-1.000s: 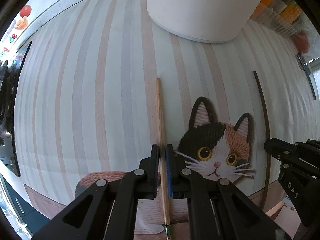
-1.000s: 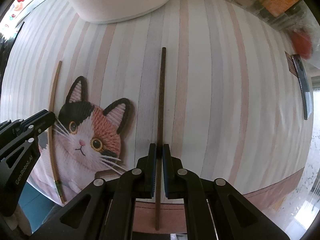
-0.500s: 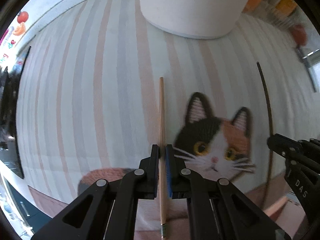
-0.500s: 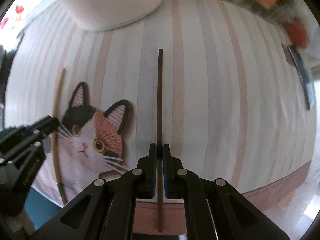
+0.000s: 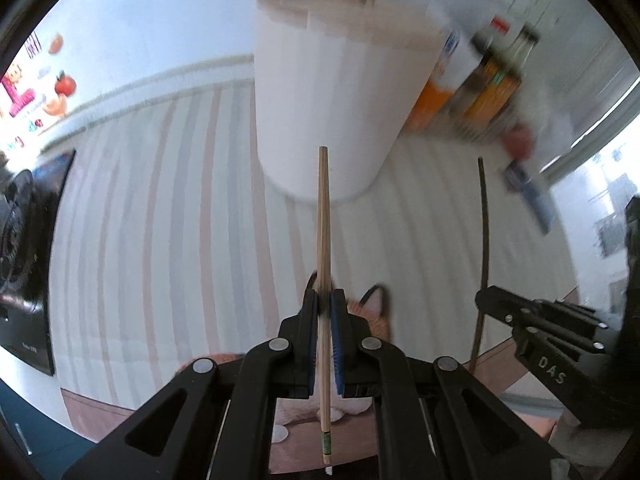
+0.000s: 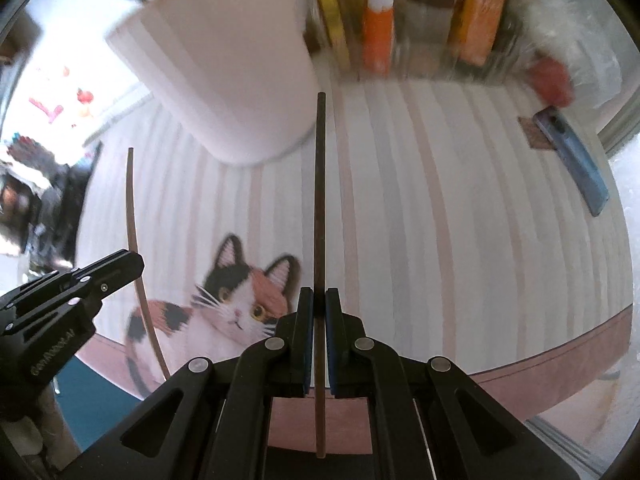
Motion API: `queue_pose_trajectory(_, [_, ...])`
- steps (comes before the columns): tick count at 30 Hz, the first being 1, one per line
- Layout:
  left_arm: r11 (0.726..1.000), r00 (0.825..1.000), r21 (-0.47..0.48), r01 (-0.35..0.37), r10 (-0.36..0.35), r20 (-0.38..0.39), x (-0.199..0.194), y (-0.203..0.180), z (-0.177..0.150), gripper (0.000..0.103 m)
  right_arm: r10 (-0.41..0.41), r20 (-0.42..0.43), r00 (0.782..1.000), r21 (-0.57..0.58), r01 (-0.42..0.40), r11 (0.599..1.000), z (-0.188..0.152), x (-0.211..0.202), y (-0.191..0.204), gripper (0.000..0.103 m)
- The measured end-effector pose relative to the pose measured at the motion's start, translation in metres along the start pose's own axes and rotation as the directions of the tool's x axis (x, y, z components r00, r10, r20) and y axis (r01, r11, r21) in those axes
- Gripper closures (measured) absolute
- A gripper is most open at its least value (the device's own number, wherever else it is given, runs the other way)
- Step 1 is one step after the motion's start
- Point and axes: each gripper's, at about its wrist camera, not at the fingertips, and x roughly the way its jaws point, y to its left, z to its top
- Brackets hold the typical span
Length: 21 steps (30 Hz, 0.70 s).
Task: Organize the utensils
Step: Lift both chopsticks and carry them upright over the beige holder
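Observation:
My left gripper (image 5: 325,300) is shut on a light bamboo chopstick (image 5: 323,216) that points ahead toward the white utensil holder (image 5: 332,112). My right gripper (image 6: 316,298) is shut on a dark brown chopstick (image 6: 319,200), its tip near the foot of the same white holder (image 6: 228,76). Both chopsticks hang in the air above the striped mat (image 5: 160,220). Several chopsticks stand in the holder, their ends showing at its rim. The right gripper (image 5: 486,300) with its dark chopstick (image 5: 484,216) shows at the right of the left wrist view; the left gripper (image 6: 136,266) shows at the left of the right wrist view.
A cat-shaped coaster (image 6: 240,300) lies on the striped mat (image 6: 440,220) below both grippers. Bottles and boxes (image 6: 400,20) stand behind the holder. A blue phone (image 6: 572,160) lies at the right on the mat. A dark appliance (image 5: 24,240) sits off the mat's left edge.
Both grippers have risen with their chopsticks, lifting them off the mat, and tilted up so the holder's rim and the back wall now show. The cat coaster has dropped lower in both views.

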Motion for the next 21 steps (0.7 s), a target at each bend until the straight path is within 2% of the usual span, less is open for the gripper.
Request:
queue_pose_trajectory(3, [1.000,0.997,0.003,0.029,-0.029,0.075,-0.030,-0.003,0.013,0.099,0.023,0.065,0.998,0.018,-0.025,1.000,0.008,-0.030,-0.001,0.097])
queue_pose_trajectory(5, [0.998,0.989,0.008,0.055,-0.055,0.141,-0.058,-0.007,0.027,0.099,0.041,0.117,0.992,0.032,-0.045,0.998,0.015,-0.053,-0.001,0.097])
queue_pose_trajectory(6, [0.998,0.985,0.011,0.062,-0.063,0.163,-0.063,-0.001,0.023,0.099,0.048,0.145,0.988,0.035,-0.054,0.998,0.019,-0.063,0.000,0.097])
queue_pose_trajectory(10, [0.997,0.952,0.025,0.078,-0.082,0.295,-0.105,-0.006,0.063,0.099,0.083,0.280,0.957,0.037,-0.097,0.995,0.051,-0.110,0.007,0.097])
queue_pose_trajectory(15, [0.999,0.905,0.001,0.048,-0.044,0.424,-0.134,-0.005,0.122,0.099,0.114,0.429,0.896,0.014,-0.133,0.991,0.105,-0.152,0.015,0.097])
queue_pose_trajectory(16, [0.999,0.892,-0.014,0.032,-0.023,0.451,-0.138,-0.002,0.138,0.099,0.118,0.466,0.877,0.009,-0.138,0.990,0.119,-0.160,0.018,0.097])
queue_pose_trajectory(18, [0.999,0.877,-0.031,0.029,-0.010,0.480,-0.143,0.005,0.156,0.099,0.120,0.507,0.854,0.005,-0.142,0.990,0.140,-0.166,0.024,0.097])
queue_pose_trajectory(19, [0.999,0.863,-0.047,0.015,0.011,0.504,-0.144,0.009,0.170,0.099,0.125,0.534,0.836,0.002,-0.149,0.989,0.153,-0.171,0.027,0.097])
queue_pose_trajectory(21, [0.998,0.851,-0.058,0.002,0.028,0.524,-0.140,0.013,0.187,0.099,0.121,0.570,0.813,-0.001,-0.146,0.989,0.174,-0.170,0.038,0.097])
